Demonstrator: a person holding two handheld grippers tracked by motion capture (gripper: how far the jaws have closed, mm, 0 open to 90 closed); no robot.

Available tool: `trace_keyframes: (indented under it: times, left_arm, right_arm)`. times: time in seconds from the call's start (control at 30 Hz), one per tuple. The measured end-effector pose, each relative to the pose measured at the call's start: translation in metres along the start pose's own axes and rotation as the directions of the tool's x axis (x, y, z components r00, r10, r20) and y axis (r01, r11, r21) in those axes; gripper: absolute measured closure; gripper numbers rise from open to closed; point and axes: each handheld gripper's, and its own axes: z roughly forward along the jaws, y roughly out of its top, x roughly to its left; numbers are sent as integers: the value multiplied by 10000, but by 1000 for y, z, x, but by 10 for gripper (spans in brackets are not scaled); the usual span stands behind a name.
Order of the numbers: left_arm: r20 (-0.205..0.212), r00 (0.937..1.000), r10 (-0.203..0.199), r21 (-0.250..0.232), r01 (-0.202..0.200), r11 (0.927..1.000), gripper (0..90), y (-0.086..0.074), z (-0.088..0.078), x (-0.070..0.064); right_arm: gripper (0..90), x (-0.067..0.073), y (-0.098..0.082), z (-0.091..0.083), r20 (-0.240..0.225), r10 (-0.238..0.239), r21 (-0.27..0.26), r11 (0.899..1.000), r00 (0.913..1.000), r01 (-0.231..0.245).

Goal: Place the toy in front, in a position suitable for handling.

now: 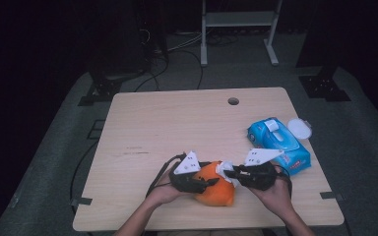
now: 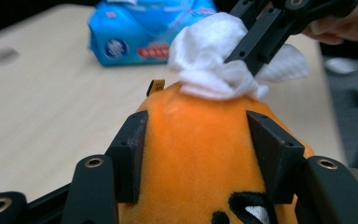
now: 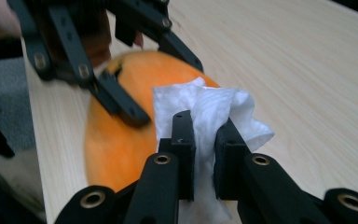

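An orange plush toy (image 1: 215, 189) with black and white face markings lies near the table's front edge. My left gripper (image 1: 207, 182) comes in from the left, and its pads (image 2: 131, 149) press on both sides of the toy (image 2: 196, 149). From the right, my right gripper (image 1: 229, 172) is shut on a crumpled white wipe (image 3: 209, 107), which rests against the top of the toy (image 3: 116, 140). The left gripper view shows the wipe (image 2: 209, 56) on the toy's far end, pinched by the right gripper's black jaws.
A blue pack of wet wipes (image 1: 278, 145) lies to the right of the hands, its flap raised. A round white lid (image 1: 299, 129) sits beside it at the table's right edge. The light wooden table (image 1: 177, 128) has a cable hole (image 1: 233, 101) at the back.
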Motion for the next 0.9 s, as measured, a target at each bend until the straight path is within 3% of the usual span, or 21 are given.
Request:
trace_keyframes:
  times: [0.1,0.33,0.47,0.5,0.53,0.6,0.7,0.73,0.8,0.9]
  left_arm:
    - [-317,9995,92,-35,-93,10000,428,-2,4,-4]
    - [86,9999,107,125,-109,9999,356,-6,0,-13]
    - [429,9990,100,239,-111,9997,274,-3,-2,-12]
    - [738,9970,-220,166,208,9996,200,-2,-6,-6]
    - [738,9970,-220,166,208,9996,184,-2,-6,-6]
    - [1110,9916,-664,-57,674,9977,166,-4,-12,1]
    - [1013,9876,-1200,190,1187,9927,116,-8,-16,12]
    - [1322,9741,-1833,478,1785,9828,131,-14,-13,16]
    - [1339,9747,-1791,463,1744,9836,202,-17,-11,16]
    - [984,9842,-1469,626,1412,9880,258,-13,-10,11]
  right_arm:
    - [802,-1,0,3,238,-168,97,9998,9996,166]
    - [802,-16,-16,-2,356,339,417,9985,9988,-354]
    - [802,-7,-14,-3,191,80,409,9991,9998,-88]
    - [802,2,-13,-2,-5,-417,452,9981,9991,417]
    - [802,2,-13,-2,-5,-417,452,9981,9991,417]
    - [802,4,-13,-2,-260,-669,469,9966,9974,681]
    - [803,4,-14,-4,-337,-901,550,9943,9954,918]
    - [803,1,-16,-5,-244,-880,654,9938,9958,894]
    - [803,-2,-16,-4,-233,-675,664,9954,9974,689]
    - [804,1,-13,-3,-40,-755,729,9945,9971,756]
